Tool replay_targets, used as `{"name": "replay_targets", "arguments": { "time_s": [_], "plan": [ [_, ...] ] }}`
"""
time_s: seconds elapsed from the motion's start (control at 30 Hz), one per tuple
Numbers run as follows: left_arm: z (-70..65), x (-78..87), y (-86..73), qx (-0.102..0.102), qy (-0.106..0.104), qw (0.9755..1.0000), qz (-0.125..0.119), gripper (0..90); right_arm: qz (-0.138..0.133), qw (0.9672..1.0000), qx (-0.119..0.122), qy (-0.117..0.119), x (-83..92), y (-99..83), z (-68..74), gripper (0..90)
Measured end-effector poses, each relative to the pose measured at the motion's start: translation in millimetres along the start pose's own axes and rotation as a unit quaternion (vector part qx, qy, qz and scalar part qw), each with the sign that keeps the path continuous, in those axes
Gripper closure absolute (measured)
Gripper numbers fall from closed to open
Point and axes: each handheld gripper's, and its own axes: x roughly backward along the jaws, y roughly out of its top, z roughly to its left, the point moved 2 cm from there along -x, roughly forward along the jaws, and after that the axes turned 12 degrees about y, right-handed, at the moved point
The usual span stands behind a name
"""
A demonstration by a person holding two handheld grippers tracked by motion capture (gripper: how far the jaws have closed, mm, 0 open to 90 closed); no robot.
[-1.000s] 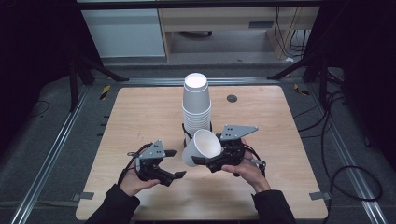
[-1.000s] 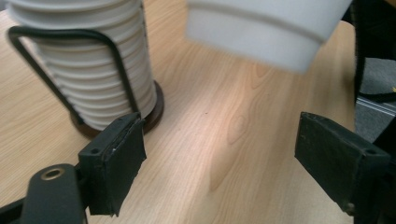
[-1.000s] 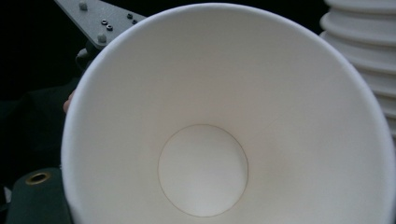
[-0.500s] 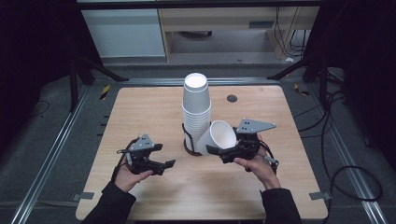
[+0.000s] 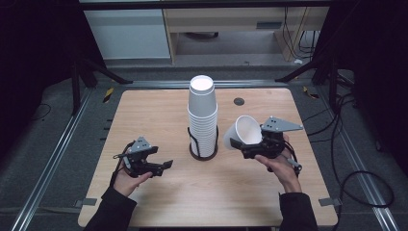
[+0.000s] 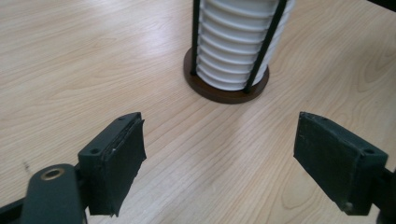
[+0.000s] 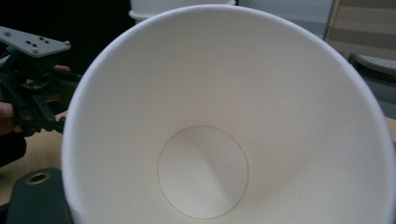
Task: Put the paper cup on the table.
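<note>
Right claw (image 5: 239,144) holds a single white cup (image 5: 243,132) on its side, mouth facing the person, just right of the stack of cups (image 5: 202,115) on the surface (image 5: 144,110), while the left claw (image 5: 164,165), wide and empty, stays farther off.

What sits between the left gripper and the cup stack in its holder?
Nothing: in the left gripper view, bare wooden table runs from the open left gripper to the cup stack.

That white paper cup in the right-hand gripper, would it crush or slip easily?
Probably crushable: the paper cup looks thin-walled and empty, so likely very light. The right gripper holds it tilted on its side by the wall; a hard squeeze might dent it. Its smooth surface could slip.
</note>
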Motion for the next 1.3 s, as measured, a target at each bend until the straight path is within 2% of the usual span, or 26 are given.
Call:
{"name": "replay_targets", "arguments": {
  "time_s": [0.2,0.37,0.43,0.47,0.5,0.6,0.7,0.77,0.8,0.9,0.93,0.97,1.0,1.07,1.23,1.3],
  "plan": [
    [6.7,0.1,-4.8,0.006,0.019,0.9998,0.007,15.9,0.010,0.9987,-0.005,-0.050,10.7,-1.8,-11.4,12.7],
    [10.6,-0.9,-8.7,0.013,0.027,0.9995,0.012,15.9,0.020,0.9955,-0.014,-0.092,18.7,-4.7,-21.9,12.7],
    [12.1,-1.2,-9.8,0.014,0.031,0.9993,0.014,16.0,0.028,0.9929,-0.019,-0.114,22.0,-6.8,-27.2,12.7],
    [12.1,-1.2,-9.8,0.014,0.031,0.9993,0.014,16.0,0.028,0.9929,-0.019,-0.114,22.0,-6.8,-27.2,12.7],
    [13.5,-1.4,-11.0,0.015,0.037,0.9991,0.016,16.0,0.040,0.9885,-0.020,-0.144,26.3,-9.7,-33.4,12.7],
    [16.1,-1.5,-12.6,0.018,0.043,0.9987,0.019,16.0,0.047,0.9837,-0.029,-0.171,32.5,-13.3,-41.3,12.6],
    [18.9,-1.4,-14.0,0.023,0.047,0.9984,0.019,16.0,0.048,0.9810,-0.038,-0.184,39.9,-17.0,-48.3,12.6],
    [20.6,-1.7,-15.1,0.027,0.052,0.9981,0.019,15.9,0.052,0.9776,-0.044,-0.199,45.7,-19.9,-53.9,12.6],
    [20.6,-1.7,-15.1,0.027,0.052,0.9981,0.019,15.9,0.052,0.9776,-0.044,-0.199,45.7,-19.9,-53.9,12.6],
    [23.1,-2.5,-17.6,0.028,0.055,0.9978,0.022,15.9,0.062,0.9723,-0.055,-0.218,52.5,-24.7,-62.2,12.5],
    [23.1,-2.5,-17.6,0.028,0.055,0.9978,0.022,15.9,0.062,0.9723,-0.055,-0.218,52.5,-24.7,-62.2,12.5],
    [24.0,-2.7,-18.5,0.027,0.055,0.9979,0.023,15.9,0.075,0.9688,-0.059,-0.229,54.1,-27.8,-66.3,12.4],
    [24.2,-2.7,-18.7,0.027,0.057,0.9977,0.023,15.9,0.079,0.9681,-0.061,-0.230,54.4,-28.7,-67.4,12.4],
    [24.8,-2.7,-19.2,0.030,0.059,0.9976,0.022,16.1,0.091,0.9640,-0.063,-0.242,54.8,-31.5,-70.4,12.4],
    [26.3,-0.9,-19.2,0.032,0.060,0.9975,0.019,16.3,0.100,0.9593,-0.068,-0.255,56.9,-39.1,-76.2,12.4],
    [26.5,-0.7,-19.5,0.032,0.061,0.9974,0.020,16.3,0.102,0.9591,-0.073,-0.254,57.4,-41.0,-77.8,12.4]
  ]
}}
